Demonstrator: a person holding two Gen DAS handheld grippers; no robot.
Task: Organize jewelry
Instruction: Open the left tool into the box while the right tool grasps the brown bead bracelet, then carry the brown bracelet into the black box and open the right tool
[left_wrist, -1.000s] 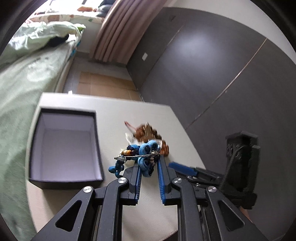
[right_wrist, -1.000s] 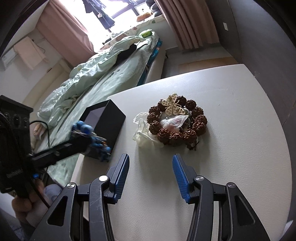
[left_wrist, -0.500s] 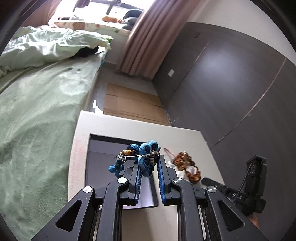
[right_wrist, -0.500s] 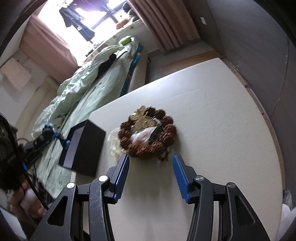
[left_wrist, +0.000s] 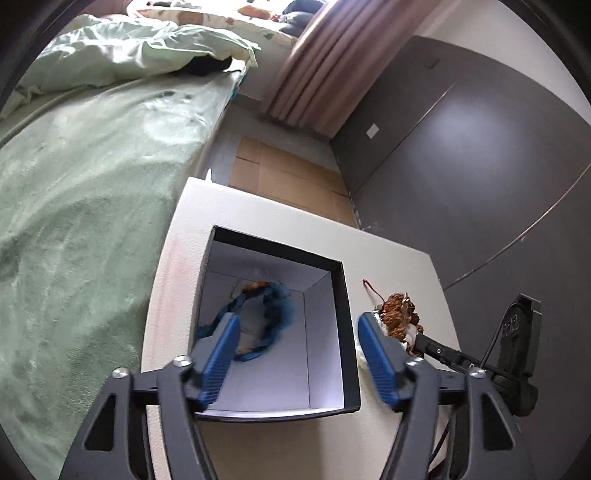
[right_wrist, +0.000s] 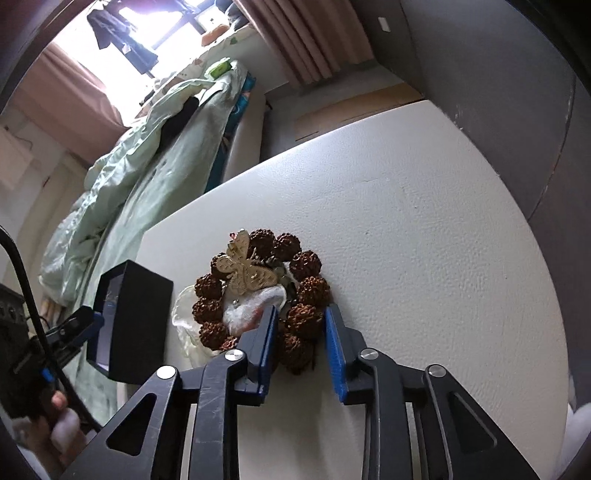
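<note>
Blue blurred beads (left_wrist: 271, 317), probably a bracelet, lie inside the black box (left_wrist: 349, 332) beneath the wide-open left gripper (left_wrist: 299, 343); the right gripper (right_wrist: 299, 334), jaws parted, straddles brown beads (right_wrist: 303, 321).

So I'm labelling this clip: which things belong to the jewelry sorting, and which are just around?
Job: black open box; blue beaded strand inside it; brown bead bracelet; gold butterfly piece.
Around: green bedding; pink curtain.

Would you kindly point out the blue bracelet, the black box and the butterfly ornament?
blue bracelet (left_wrist: 275, 317): left wrist view, blurred beads.
black box (left_wrist: 345, 295): left wrist view, right wall.
butterfly ornament (right_wrist: 245, 271): right wrist view, wing centre.
</note>
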